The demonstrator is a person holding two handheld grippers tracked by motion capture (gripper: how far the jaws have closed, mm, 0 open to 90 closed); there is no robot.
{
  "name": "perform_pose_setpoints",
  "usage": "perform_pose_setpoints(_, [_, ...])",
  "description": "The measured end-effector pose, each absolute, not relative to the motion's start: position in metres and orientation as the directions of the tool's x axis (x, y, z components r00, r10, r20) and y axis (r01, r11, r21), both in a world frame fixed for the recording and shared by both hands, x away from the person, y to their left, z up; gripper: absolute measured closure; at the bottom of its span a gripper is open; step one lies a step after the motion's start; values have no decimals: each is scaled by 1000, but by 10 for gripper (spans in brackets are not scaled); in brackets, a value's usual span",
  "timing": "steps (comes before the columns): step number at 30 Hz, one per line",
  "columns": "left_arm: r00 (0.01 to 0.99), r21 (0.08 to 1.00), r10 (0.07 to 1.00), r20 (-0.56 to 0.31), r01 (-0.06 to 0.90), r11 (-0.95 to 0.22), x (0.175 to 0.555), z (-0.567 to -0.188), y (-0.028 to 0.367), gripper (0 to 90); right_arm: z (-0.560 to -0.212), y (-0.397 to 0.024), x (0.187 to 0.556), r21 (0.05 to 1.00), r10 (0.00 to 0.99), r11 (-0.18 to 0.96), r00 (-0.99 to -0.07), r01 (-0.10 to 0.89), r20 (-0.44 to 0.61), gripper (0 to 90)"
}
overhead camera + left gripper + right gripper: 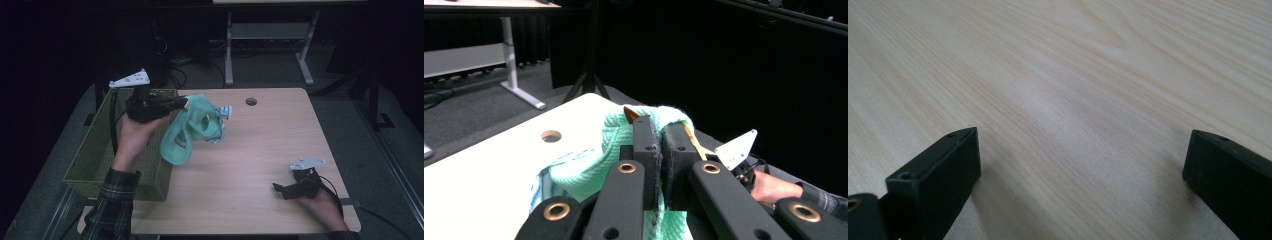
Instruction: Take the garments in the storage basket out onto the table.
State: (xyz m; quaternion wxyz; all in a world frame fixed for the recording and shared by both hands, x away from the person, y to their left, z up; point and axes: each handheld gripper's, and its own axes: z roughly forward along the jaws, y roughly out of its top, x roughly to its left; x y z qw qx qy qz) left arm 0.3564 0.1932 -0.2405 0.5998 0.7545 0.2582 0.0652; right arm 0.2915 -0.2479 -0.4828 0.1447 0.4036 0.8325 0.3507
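1. One mint-green cloth is lifted: the left gripper has its jaws clenched on a fold, and it hangs above the desk's left edge, beside the green basket.
2. Left to do, likely: drop it in the basket.
3. The right gripper rests near the desk's front right corner, jaws released, holding nothing.

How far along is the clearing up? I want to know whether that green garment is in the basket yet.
Not yet. Done: the left gripper has shut on the mint-green garment and lifted it off the table. In hand: the garment hangs beside the green basket, its lower end near the rim. Left: probably carrying it over the basket and releasing it. The right gripper rests open on the table.
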Motion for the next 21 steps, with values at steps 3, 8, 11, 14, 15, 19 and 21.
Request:
perform_pose_setpoints(3, [865, 941, 452, -216, 309, -142, 356, -243, 187, 865, -483, -248, 292, 701, 773, 429, -633, 569, 41, 17])
perform_pose_setpoints(8, [875, 941, 430, -221, 308, -142, 355, -249, 173, 864, -483, -248, 292, 701, 773, 429, -633, 569, 41, 18])
perform_pose_setpoints(11, [879, 940, 420, -226, 310, -145, 354, -254, 167, 864, -483, -248, 291, 701, 773, 428, -632, 571, 43, 17])
perform_pose_setpoints(14, [883, 935, 412, -226, 316, -164, 354, -261, 157, 865, -483, -248, 291, 701, 774, 427, -632, 571, 43, 17])
perform_pose_setpoints(15, [884, 933, 410, -224, 316, -170, 354, -263, 155, 865, -483, -248, 291, 701, 774, 427, -632, 571, 44, 18])
perform_pose_setpoints(19, [885, 929, 401, -235, 326, -175, 354, -275, 144, 865, -483, -248, 291, 701, 774, 427, -632, 571, 44, 17])
perform_pose_setpoints(21, [889, 924, 391, -241, 333, -187, 354, -282, 139, 865, -483, -248, 291, 701, 774, 427, -632, 571, 44, 18])
